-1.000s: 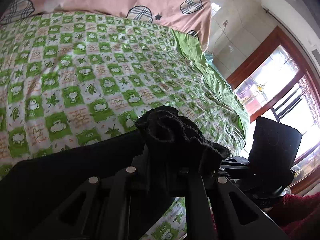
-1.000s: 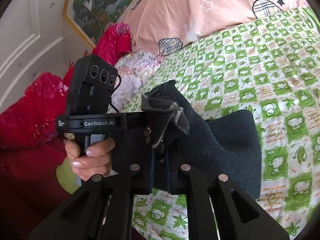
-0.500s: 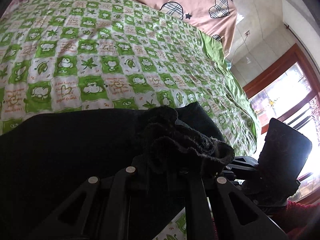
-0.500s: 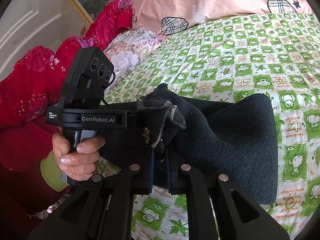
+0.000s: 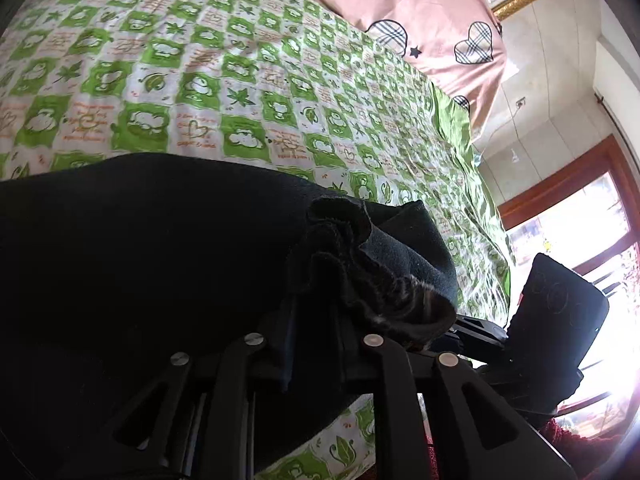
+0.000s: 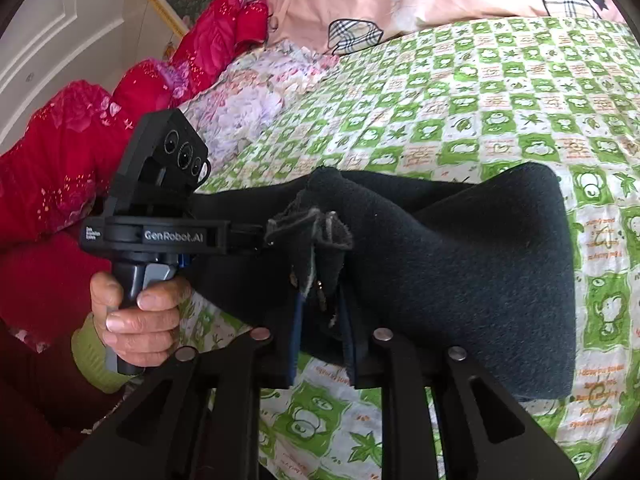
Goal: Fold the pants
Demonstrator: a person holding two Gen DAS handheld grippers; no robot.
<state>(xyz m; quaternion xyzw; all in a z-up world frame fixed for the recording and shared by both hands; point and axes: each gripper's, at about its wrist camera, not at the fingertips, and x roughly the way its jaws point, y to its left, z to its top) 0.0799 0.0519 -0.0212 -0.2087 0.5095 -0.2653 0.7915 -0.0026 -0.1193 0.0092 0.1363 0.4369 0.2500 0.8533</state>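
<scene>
Right wrist: one pants [image 6: 460,264], two grippers [image 6: 320,300].

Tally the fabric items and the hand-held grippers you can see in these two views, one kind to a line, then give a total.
Dark pants: 1
Green checked bedspread: 1
Pink pillow with plaid hearts: 1
Red quilted cloth: 1
Pale floral cloth: 1
Hand-held grippers, both shut on the pants: 2, left hand-held gripper, right hand-held gripper
Total: 7
</scene>
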